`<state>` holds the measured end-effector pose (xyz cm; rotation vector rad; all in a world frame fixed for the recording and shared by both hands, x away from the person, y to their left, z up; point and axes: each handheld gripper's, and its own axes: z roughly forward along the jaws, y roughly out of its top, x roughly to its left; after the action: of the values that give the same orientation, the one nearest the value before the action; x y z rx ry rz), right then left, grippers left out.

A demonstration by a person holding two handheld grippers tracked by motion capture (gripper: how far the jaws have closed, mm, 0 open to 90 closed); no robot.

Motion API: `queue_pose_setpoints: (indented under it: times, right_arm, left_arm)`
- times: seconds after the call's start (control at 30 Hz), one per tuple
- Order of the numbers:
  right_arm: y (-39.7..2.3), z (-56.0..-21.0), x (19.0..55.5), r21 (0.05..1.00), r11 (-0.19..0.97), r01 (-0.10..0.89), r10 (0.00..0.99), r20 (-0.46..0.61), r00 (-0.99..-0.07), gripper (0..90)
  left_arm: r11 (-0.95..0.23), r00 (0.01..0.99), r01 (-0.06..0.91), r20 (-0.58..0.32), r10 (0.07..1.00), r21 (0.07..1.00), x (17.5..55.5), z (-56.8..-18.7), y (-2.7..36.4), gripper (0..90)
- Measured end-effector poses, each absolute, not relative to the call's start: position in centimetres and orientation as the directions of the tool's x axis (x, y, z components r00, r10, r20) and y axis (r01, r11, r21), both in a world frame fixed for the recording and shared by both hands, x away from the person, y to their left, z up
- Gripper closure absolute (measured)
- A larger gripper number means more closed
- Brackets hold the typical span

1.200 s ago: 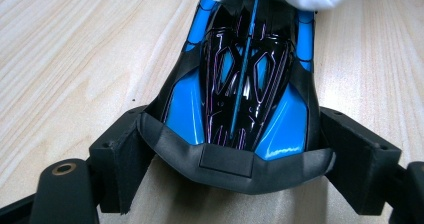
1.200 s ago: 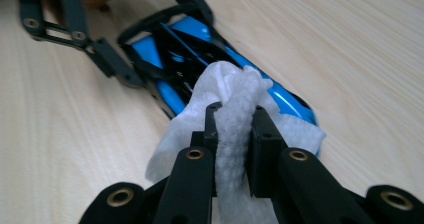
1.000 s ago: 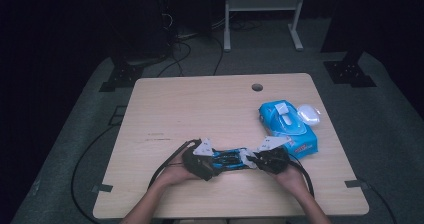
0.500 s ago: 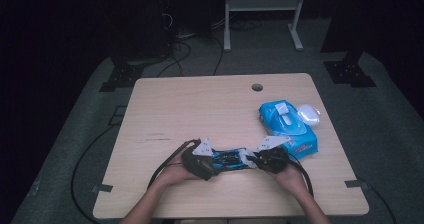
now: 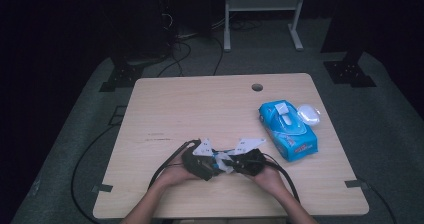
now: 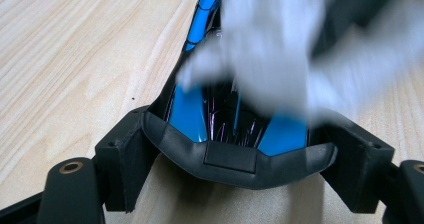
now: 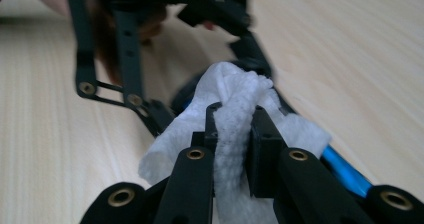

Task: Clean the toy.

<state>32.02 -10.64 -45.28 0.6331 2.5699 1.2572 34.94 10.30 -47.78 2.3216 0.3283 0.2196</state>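
Note:
A person's two hands hold the grippers close together near the table's front edge. My left gripper (image 5: 212,165) is shut on a blue and black object (image 6: 240,134), its fingers (image 6: 122,156) pressing on both sides of the object's curved black end. My right gripper (image 7: 234,129) is shut on a bunched white wipe (image 7: 235,89), and the wipe (image 6: 270,49) lies against the object's blue shaft (image 7: 345,171). In the high view the wipe (image 5: 223,159) sits between the two grippers, with the right gripper (image 5: 232,163) just beside the left one.
A blue pack of wet wipes (image 5: 288,129) lies at the right of the wooden table (image 5: 200,109), with a small white item (image 5: 308,114) beside it. A round hole (image 5: 257,87) sits near the far edge. Cables trail off the front corners.
The right gripper has slid left with the wipe toward the left gripper, covering most of the blue object between them. The left hand has stayed put.

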Motion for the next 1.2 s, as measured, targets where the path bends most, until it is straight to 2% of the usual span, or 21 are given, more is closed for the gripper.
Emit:
queue_pose_setpoints:
  times: [0.13, 0.4, 0.53, 0.63, 0.83, 1.07, 1.2]
  right_arm:
    - [-8.7, -45.6, 32.0, 0.789, 0.555, 0.263, 0.433, -0.004, -0.901, 81.1]
    - [-10.6, -45.3, 32.4, 0.791, 0.543, 0.282, 0.468, -0.007, -0.883, 81.5]
    - [-8.2, -45.7, 32.0, 0.791, 0.558, 0.25, 0.42, -0.01, -0.908, 81.5]
    - [-7.9, -45.4, 32.5, 0.775, 0.58, 0.25, 0.414, -0.016, -0.91, 81.6]
    - [-10.5, -45.2, 32.2, 0.779, 0.577, 0.247, 0.439, -0.04, -0.898, 81.7]
    - [-15.3, -45.6, 31.5, 0.764, 0.574, 0.294, 0.524, -0.067, -0.849, 81.7]
    - [-15.2, -45.6, 31.3, 0.768, 0.563, 0.304, 0.541, -0.066, -0.838, 81.8]
  left_arm:
    - [-0.668, 0.952, 0.171, 0.053, 0.301, 0.724, 34.9, -47.8, 10.5, 22.4]
    - [-0.673, 0.953, 0.169, 0.056, 0.299, 0.72, 35.0, -47.8, 10.4, 22.5]
    - [-0.67, 0.952, 0.172, 0.055, 0.303, 0.722, 34.9, -47.8, 10.4, 22.5]
    - [-0.663, 0.952, 0.177, 0.045, 0.304, 0.728, 35.0, -47.8, 10.5, 22.6]
    - [-0.672, 0.953, 0.166, 0.056, 0.296, 0.722, 34.9, -47.8, 10.6, 22.8]
    - [-0.667, 0.952, 0.17, 0.055, 0.302, 0.725, 34.8, -47.8, 10.7, 23.1]
    - [-0.666, 0.952, 0.172, 0.051, 0.301, 0.726, 34.9, -47.9, 10.7, 23.1]
